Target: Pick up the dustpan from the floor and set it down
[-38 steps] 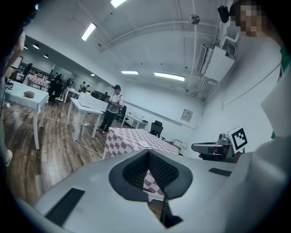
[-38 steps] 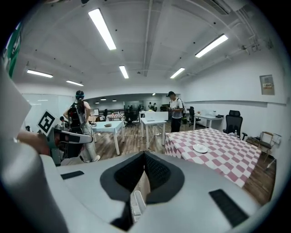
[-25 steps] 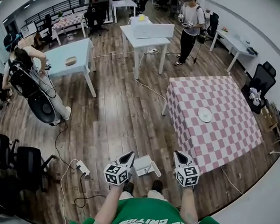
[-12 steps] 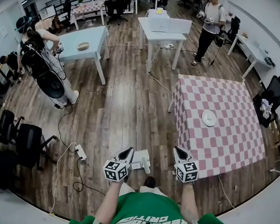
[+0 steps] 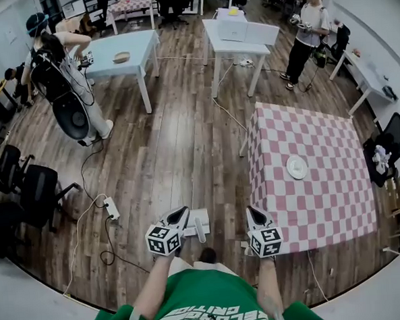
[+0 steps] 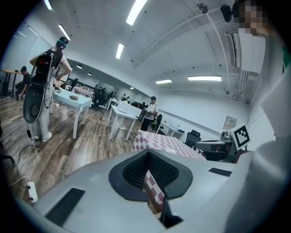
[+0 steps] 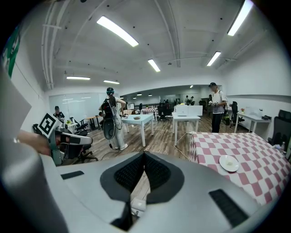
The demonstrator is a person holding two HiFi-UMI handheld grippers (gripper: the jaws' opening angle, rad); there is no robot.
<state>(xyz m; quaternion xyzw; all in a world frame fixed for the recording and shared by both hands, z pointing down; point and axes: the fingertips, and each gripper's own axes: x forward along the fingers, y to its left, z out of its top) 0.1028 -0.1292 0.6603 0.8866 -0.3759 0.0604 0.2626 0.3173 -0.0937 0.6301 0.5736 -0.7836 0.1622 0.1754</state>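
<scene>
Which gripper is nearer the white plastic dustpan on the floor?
Left. In the head view the left gripper overlaps the left edge of the white plastic dustpan; the right gripper is apart, off to its right.

No wording reads clearly. White lettering on the person's green shirt (image 5: 195, 301) appears upside down, cut by the frame edge, illegible. The left marker cube (image 5: 163, 241) and right marker cube (image 5: 266, 242) bear black-and-white square codes, no letters.
</scene>
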